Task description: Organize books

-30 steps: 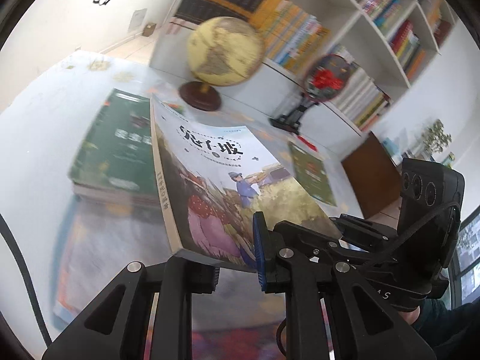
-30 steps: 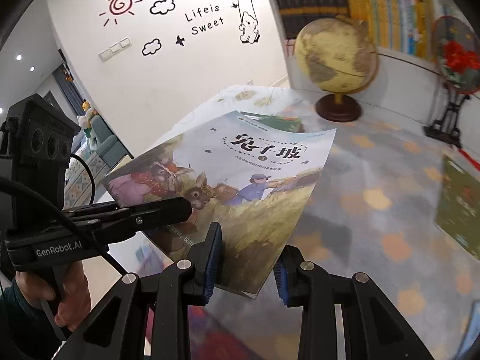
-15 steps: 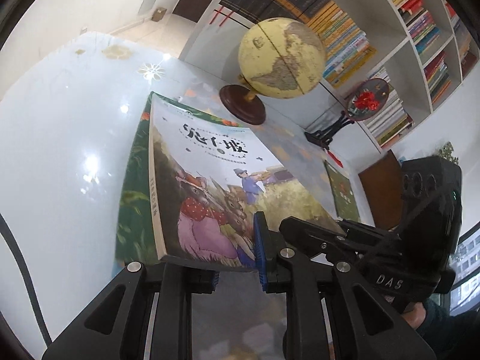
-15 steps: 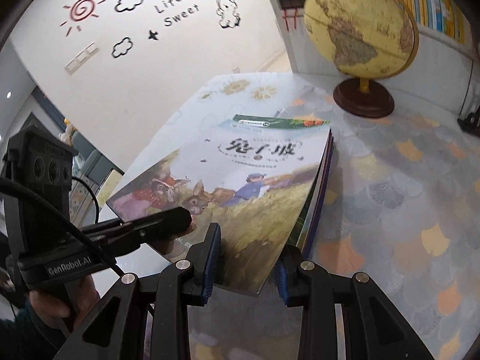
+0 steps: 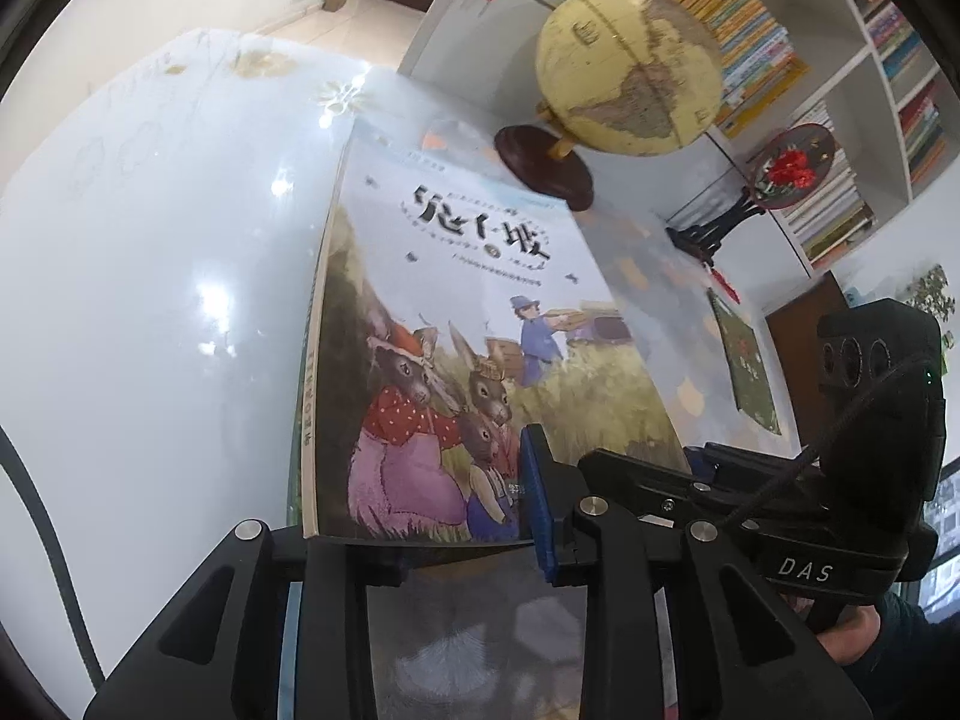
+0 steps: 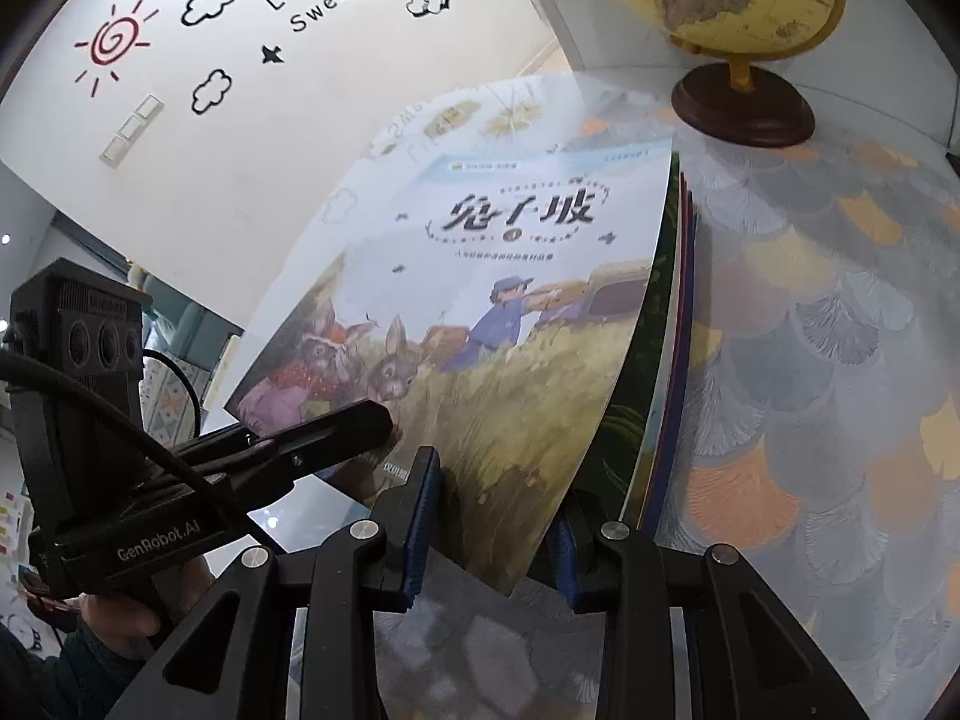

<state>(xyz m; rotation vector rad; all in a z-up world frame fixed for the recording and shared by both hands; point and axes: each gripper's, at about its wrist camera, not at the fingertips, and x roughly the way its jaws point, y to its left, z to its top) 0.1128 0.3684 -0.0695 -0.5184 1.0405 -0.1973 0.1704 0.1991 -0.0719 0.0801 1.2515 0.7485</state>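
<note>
A picture book with rabbits and a wheat field on its cover lies over a stack of other books whose edges show at its right side. My left gripper is shut on the book's near edge by the spine. My right gripper is shut on the book's near right corner. Each gripper shows in the other's view: the right one, the left one.
A yellow globe on a dark wooden base stands just behind the books. A green book lies on the table to the right. A red ornament on a black stand and full bookshelves stand behind.
Both grippers have carried the rabbit book left and down onto the stack. It now covers the green book that was on top.
</note>
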